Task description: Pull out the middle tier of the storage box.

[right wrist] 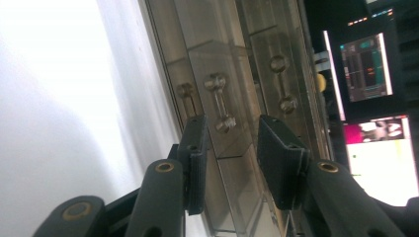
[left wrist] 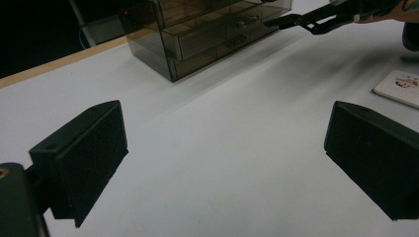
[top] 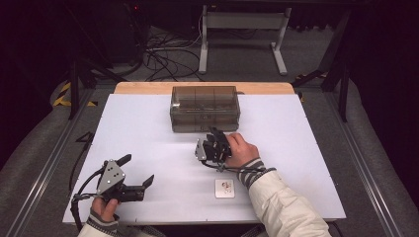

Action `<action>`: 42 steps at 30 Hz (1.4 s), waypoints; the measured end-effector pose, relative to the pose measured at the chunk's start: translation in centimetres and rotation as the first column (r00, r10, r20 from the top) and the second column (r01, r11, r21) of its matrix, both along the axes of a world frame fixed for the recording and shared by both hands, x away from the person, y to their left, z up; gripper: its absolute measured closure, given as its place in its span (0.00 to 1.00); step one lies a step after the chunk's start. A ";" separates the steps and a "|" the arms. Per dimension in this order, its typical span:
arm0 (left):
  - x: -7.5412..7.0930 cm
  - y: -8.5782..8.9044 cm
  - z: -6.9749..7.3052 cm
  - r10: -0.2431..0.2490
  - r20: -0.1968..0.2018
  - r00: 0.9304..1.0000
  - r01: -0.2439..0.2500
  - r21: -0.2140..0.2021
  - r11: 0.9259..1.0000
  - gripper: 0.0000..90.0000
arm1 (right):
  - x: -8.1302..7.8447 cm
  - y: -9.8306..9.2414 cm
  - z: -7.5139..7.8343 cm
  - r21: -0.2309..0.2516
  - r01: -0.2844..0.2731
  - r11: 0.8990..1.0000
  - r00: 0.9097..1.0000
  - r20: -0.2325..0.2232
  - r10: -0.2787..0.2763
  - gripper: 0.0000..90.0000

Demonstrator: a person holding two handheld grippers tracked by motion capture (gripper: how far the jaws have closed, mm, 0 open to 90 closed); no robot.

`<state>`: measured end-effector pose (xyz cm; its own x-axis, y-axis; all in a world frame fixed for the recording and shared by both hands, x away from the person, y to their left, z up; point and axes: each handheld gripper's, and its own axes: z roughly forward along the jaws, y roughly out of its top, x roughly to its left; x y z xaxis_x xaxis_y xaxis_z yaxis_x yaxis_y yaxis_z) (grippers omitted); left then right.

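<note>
Right gripper view: drawer handle (right wrist: 220, 102) just beyond parted fingers (right wrist: 195, 163)

A lab is showing itself: cables (top: 163, 59) are sprawling across the floor, monitors (right wrist: 368, 64) are glowing behind a white table (top: 148, 128).

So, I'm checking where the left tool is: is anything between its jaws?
No: in the left gripper view the left tool stands wide open with only the bare white table between its jaws.

Drawer box (left wrist: 207, 34) top cropped; card (left wrist: 401, 87) print illegible.
</note>
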<state>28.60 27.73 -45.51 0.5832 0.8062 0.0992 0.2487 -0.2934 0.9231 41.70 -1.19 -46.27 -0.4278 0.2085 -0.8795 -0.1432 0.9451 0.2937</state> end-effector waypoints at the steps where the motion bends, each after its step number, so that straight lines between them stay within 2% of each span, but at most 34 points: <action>1: 0.0 0.0 0.0 -0.001 0.001 1.000 0.001 0.004 1.000 0.04 | -0.1 -0.1 0.3 0.015 -0.008 1.000 1.000 -0.019 0.009 0.70; 2: 0.0 0.0 0.0 -0.001 0.003 1.000 0.001 0.007 1.000 0.04 | -0.2 -0.3 0.7 0.037 -0.018 0.999 0.999 -0.049 0.020 0.67; 3: 0.0 0.0 0.0 -0.001 0.002 1.000 0.001 0.007 1.000 0.04 | -0.3 -0.3 0.9 0.060 -0.019 0.998 0.998 -0.059 0.023 0.66; 5: 0.0 0.0 0.0 -0.001 0.003 1.000 0.001 0.006 1.000 0.04 | -0.3 -0.4 1.1 0.055 -0.027 0.998 0.997 -0.071 0.030 0.65; 7: 0.0 0.0 0.0 -0.001 0.004 1.000 0.001 0.007 1.000 0.04 | -0.5 -0.6 1.6 0.081 -0.042 0.996 0.994 -0.100 0.050 0.63; 8: 0.0 0.0 0.0 0.000 0.004 1.000 0.000 0.007 1.000 0.04 | -0.5 -0.6 1.7 0.096 -0.048 0.994 0.993 -0.104 0.058 0.63; 15: 0.0 0.0 0.0 0.001 0.004 1.000 -0.001 0.006 1.000 0.04 | -0.7 -0.9 2.4 0.103 -0.067 0.992 0.990 -0.116 0.078 0.62; 17: 0.0 0.1 0.0 0.002 0.004 1.000 -0.002 0.006 1.000 0.04 | -0.6 -1.0 2.8 0.131 -0.063 0.989 0.988 -0.134 0.081 0.62; 19: 0.0 0.0 0.0 0.001 0.004 1.000 -0.001 0.006 1.000 0.04 | -0.7 -1.3 3.1 0.138 -0.074 0.988 0.982 -0.164 0.096 0.62; 21: 0.0 0.0 0.0 0.000 0.003 1.000 0.000 0.007 1.000 0.04 | -0.6 -1.3 3.2 0.151 -0.070 0.986 0.982 -0.162 0.094 0.62; 24: -0.1 0.1 0.0 0.001 0.004 1.000 -0.001 0.009 1.000 0.04 | -0.5 -1.8 3.9 0.170 -0.072 0.983 0.974 -0.201 0.106 0.62; 25: -0.1 0.1 0.0 0.001 0.004 1.000 -0.001 0.009 1.000 0.04 | -0.5 -1.8 3.9 0.170 -0.072 0.983 0.974 -0.201 0.106 0.62; 26: -0.1 0.1 0.0 0.002 0.002 1.000 -0.002 0.005 1.000 0.04 | -0.4 -2.0 4.2 0.208 -0.071 0.976 0.969 -0.219 0.117 0.62; 28: -0.1 0.1 0.0 0.002 0.002 1.000 -0.002 0.004 1.000 0.04 | -0.2 -2.3 4.7 0.216 -0.085 0.973 0.958 -0.252 0.140 0.62; 29: -0.1 0.1 0.0 0.002 0.002 1.000 -0.002 0.004 1.000 0.04 | -0.2 -2.3 4.7 0.216 -0.085 0.973 0.958 -0.252 0.140 0.62; 30: 0.0 0.1 0.0 0.002 0.002 1.000 -0.002 0.003 1.000 0.04 | 0.0 -2.5 5.0 0.262 -0.081 0.962 0.950 -0.273 0.154 0.62; 31: 0.0 0.1 0.0 0.002 0.002 1.000 -0.002 0.003 1.000 0.04 | 0.0 -2.5 5.0 0.262 -0.081 0.962 0.950 -0.273 0.154 0.62; 32: -0.1 0.1 0.0 0.001 0.001 1.000 -0.001 0.005 1.000 0.04 | 0.2 -2.8 5.3 0.283 -0.079 0.956 0.936 -0.308 0.169 0.61; 33: -0.1 0.1 0.0 0.001 0.001 1.000 -0.001 0.005 1.000 0.04 | 0.2 -2.8 5.3 0.283 -0.079 0.956 0.936 -0.308 0.169 0.61; 34: -0.1 0.1 0.0 0.002 -0.002 1.000 -0.002 0.007 1.000 0.04 | 0.4 -3.0 5.7 0.287 -0.085 0.954 0.922 -0.342 0.184 0.60; 35: -0.1 0.1 0.0 0.002 -0.002 1.000 -0.002 0.007 1.000 0.04 | 0.4 -3.0 5.7 0.287 -0.085 0.954 0.922 -0.342 0.184 0.60; 36: -0.1 0.1 0.0 0.005 -0.001 1.000 -0.005 0.003 1.000 0.04 | 0.6 -3.2 6.0 0.295 -0.089 0.951 0.912 -0.360 0.196 0.60; 37: -0.1 0.1 0.0 0.006 0.001 1.000 -0.006 0.003 1.000 0.04 | 0.6 -3.2 6.0 0.295 -0.089 0.951 0.912 -0.360 0.196 0.60; 38: -0.1 0.1 0.0 0.005 -0.002 1.000 -0.005 0.004 1.000 0.04 | 0.9 -3.3 6.4 0.309 -0.088 0.947 0.895 -0.392 0.211 0.60; 39: -0.1 0.1 0.0 0.005 -0.002 1.000 -0.005 0.004 1.000 0.04 | 0.9 -3.3 6.4 0.309 -0.088 0.947 0.895 -0.392 0.211 0.60; 40: -0.1 0.1 0.0 0.004 -0.002 1.000 -0.004 0.005 1.000 0.04 | 1.3 -3.5 6.8 0.320 -0.089 0.943 0.880 -0.419 0.225 0.60; 41: -0.1 0.1 0.0 0.004 -0.002 1.000 -0.004 0.005 1.000 0.04 | 1.3 -3.5 6.8 0.320 -0.089 0.943 0.880 -0.419 0.225 0.60; 42: -0.1 0.1 0.0 0.006 -0.002 1.000 -0.006 0.002 1.000 0.04 | 1.7 -3.7 7.2 0.326 -0.086 0.941 0.859 -0.454 0.236 0.59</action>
